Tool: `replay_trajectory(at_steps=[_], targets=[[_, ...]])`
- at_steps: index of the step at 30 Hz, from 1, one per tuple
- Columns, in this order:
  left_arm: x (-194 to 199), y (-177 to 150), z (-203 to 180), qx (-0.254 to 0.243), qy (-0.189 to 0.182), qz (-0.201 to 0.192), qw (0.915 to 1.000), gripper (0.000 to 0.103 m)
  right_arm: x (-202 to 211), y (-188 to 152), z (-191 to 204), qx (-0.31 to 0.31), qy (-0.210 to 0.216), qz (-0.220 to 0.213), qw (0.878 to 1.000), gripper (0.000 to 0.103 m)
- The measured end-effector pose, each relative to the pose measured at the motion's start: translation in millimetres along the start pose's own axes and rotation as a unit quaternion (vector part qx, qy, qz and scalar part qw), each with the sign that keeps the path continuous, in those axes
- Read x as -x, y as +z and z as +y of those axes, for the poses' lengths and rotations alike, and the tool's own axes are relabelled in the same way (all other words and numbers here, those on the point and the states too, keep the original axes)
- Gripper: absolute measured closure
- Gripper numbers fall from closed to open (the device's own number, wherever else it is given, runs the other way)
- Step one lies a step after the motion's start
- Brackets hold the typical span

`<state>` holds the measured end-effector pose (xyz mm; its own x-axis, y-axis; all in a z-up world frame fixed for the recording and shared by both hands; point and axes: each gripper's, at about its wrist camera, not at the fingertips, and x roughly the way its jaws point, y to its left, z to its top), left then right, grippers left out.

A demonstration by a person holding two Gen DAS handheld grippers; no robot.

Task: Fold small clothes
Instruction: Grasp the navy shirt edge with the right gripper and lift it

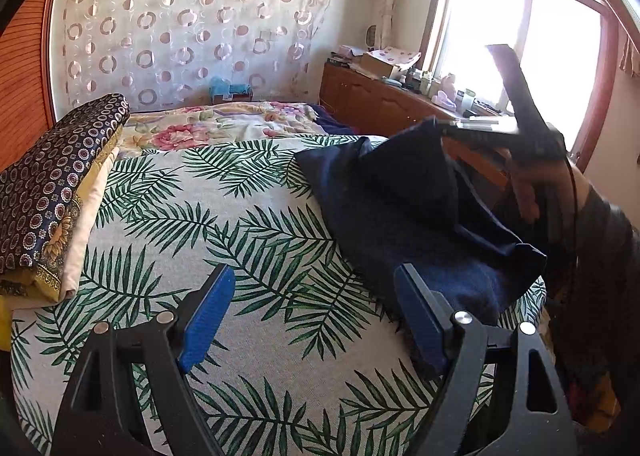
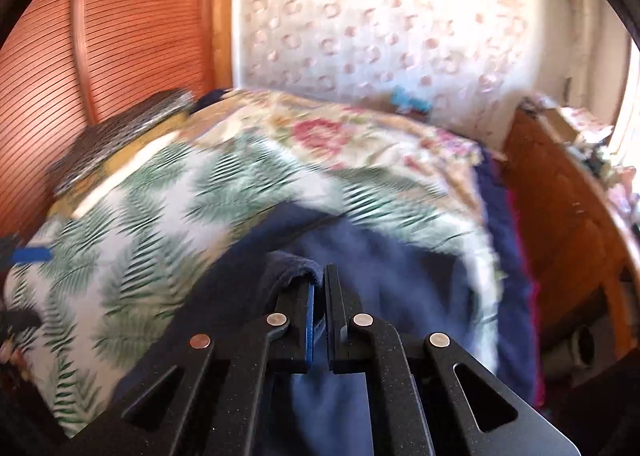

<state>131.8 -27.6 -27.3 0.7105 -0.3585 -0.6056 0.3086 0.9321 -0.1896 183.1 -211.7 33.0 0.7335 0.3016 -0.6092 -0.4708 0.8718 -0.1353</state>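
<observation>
A dark navy garment [image 1: 400,208] lies on the right part of the palm-leaf bed cover [image 1: 240,216], with one corner pulled up into a peak. My right gripper [image 1: 448,130] holds that raised corner, and a hand and dark sleeve [image 1: 600,240] are behind it. In the right wrist view the right gripper [image 2: 320,276] is shut, with a fold of the navy garment [image 2: 380,276] pinched between its blue pads. My left gripper [image 1: 316,280] stands open low over the cover with nothing between its fingers. Its right finger [image 1: 416,312] is at the garment's near edge.
A folded stack of dark patterned and cream cloth [image 1: 60,184] sits at the left of the bed. A floral blanket [image 1: 224,124] lies behind the cover. A wooden cabinet [image 1: 380,100] with clutter runs under the window [image 1: 520,36]. A slatted wooden panel [image 2: 100,36] stands at the left.
</observation>
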Motion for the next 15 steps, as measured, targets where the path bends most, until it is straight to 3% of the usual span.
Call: replay_trajectory(at_steps=[5, 9, 12, 15], targets=[[-1, 0, -1, -0.002, 0.000, 0.001, 1.0000, 0.021, -12, 24, -58, -0.048, -0.063, 0.008, 0.997, 0.099], [-3, -1, -3, -0.003, 0.001, 0.004, 1.0000, 0.021, -47, 22, -100, -0.105, -0.114, 0.067, 0.986, 0.099], [-5, -2, -3, -0.005, 0.001, 0.008, 1.0000, 0.021, -68, 10, -118, -0.138, -0.125, 0.108, 0.977, 0.081], [-8, -3, -3, -0.004, 0.000, 0.010, 0.9999, 0.021, -68, -1, -122, -0.142, -0.148, 0.117, 0.972, 0.065]])
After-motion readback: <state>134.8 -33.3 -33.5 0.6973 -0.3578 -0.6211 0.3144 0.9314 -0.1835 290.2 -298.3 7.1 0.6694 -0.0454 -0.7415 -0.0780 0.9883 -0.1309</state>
